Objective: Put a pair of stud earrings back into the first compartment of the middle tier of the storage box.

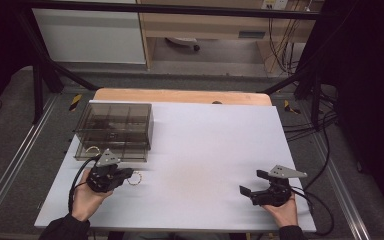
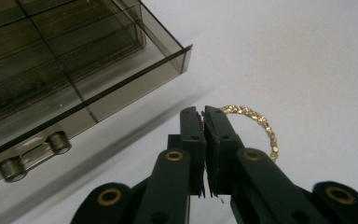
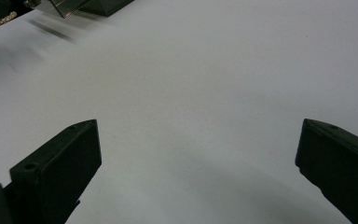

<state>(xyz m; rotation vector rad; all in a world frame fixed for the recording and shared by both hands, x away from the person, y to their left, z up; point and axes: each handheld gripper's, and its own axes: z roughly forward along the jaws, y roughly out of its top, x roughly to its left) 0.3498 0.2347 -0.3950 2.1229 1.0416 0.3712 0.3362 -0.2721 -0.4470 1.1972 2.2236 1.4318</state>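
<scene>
L gripper (image 2: 204,114) jaws pinched tight on one side of the gold bracelet (image 2: 261,128); rest of the loop sticks out past the tips, so it's an edge grip, prob. to keep the ring free for dropping in. Bracelet sits low over the white table (image 1: 205,150), just in front of the smoky box (image 1: 115,130). Box drawer (image 2: 93,93) is pulled out toward the gripper, compartments exposed, so looks staged to take the bracelet. Can't tell if the loop touches the table or hangs clear. R gripper (image 1: 254,186) jaws wide apart, nothing in them, parked well off to the right, out of L's way.
</scene>
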